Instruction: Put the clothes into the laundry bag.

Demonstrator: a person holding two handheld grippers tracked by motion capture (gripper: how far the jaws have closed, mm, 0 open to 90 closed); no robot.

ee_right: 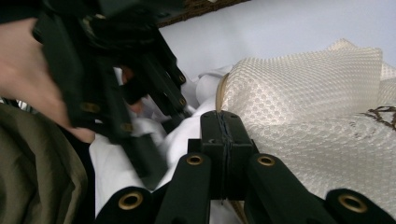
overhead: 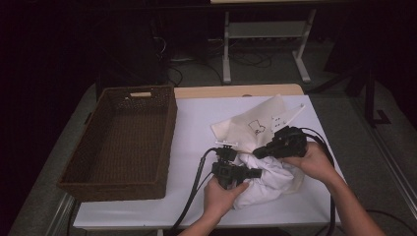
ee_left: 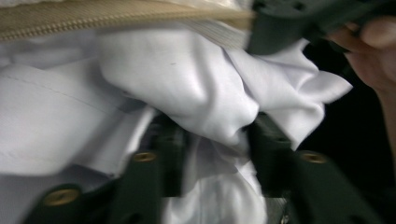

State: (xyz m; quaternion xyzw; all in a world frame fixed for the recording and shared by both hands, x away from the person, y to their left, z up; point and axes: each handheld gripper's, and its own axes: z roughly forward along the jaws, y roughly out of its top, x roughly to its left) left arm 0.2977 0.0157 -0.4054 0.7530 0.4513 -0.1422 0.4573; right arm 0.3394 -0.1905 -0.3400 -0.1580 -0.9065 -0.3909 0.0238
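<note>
At lower centre of the high view, the white cloth [overhead: 263,182] lies bunched on the counter [overhead: 196,123] at the cream mesh zip bag [overhead: 255,125]. The left gripper [ee_left: 210,140] fingers grasp a cloth fold; the right gripper [ee_right: 223,135] fingers are clenched on the bag's zipper edge.

No legible text, seemingly.

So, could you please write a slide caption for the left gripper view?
Left gripper pinching white cloth below the mesh bag's zipper.
</note>
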